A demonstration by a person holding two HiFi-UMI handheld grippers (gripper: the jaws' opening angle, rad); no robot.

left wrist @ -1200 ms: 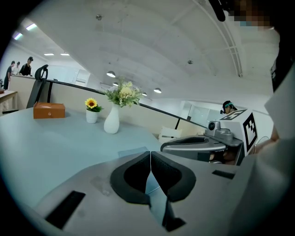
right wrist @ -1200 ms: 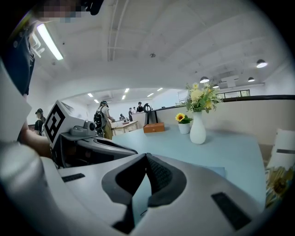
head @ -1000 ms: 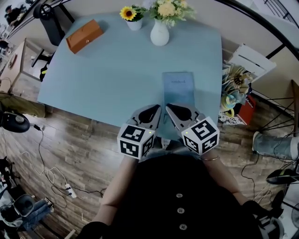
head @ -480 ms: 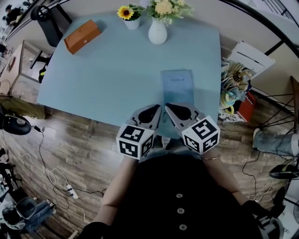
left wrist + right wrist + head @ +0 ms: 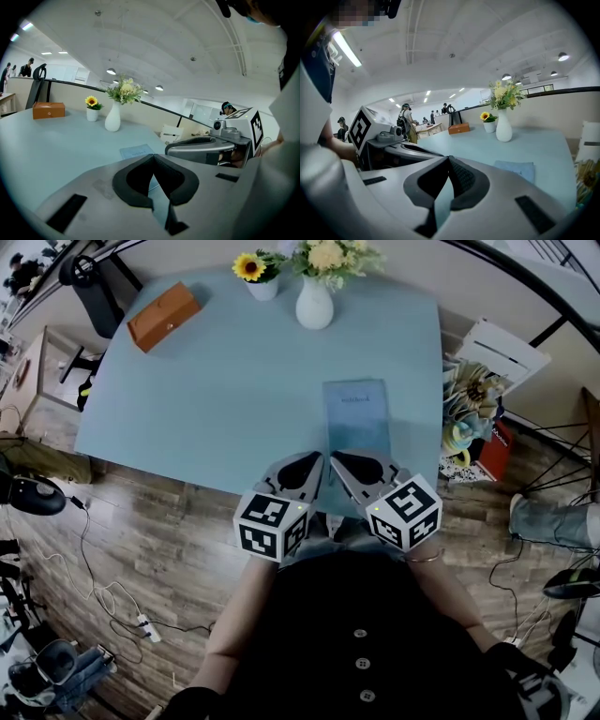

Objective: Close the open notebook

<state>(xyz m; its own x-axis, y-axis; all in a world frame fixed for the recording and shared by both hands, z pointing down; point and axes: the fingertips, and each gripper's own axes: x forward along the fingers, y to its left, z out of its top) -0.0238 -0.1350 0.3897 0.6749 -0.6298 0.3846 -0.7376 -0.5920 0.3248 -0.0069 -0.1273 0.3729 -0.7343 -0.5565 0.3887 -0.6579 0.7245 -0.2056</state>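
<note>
A pale blue notebook (image 5: 356, 415) lies shut and flat on the light blue table (image 5: 234, 381), near its front right. It shows also in the left gripper view (image 5: 136, 151) and the right gripper view (image 5: 516, 168). My left gripper (image 5: 317, 459) hovers over the table's front edge, shut, with nothing between its fingertips (image 5: 153, 156). Beside it, just short of the notebook's near end, my right gripper (image 5: 335, 458) is shut too, its pads (image 5: 449, 159) meeting at the tips and holding nothing.
A white vase of flowers (image 5: 315, 296) and a small sunflower pot (image 5: 259, 274) stand at the table's far edge. An orange box (image 5: 165, 313) lies at the far left. Right of the table are a white chair (image 5: 497, 352) and a bundle of papers (image 5: 469, 418). Cables trail over the wooden floor.
</note>
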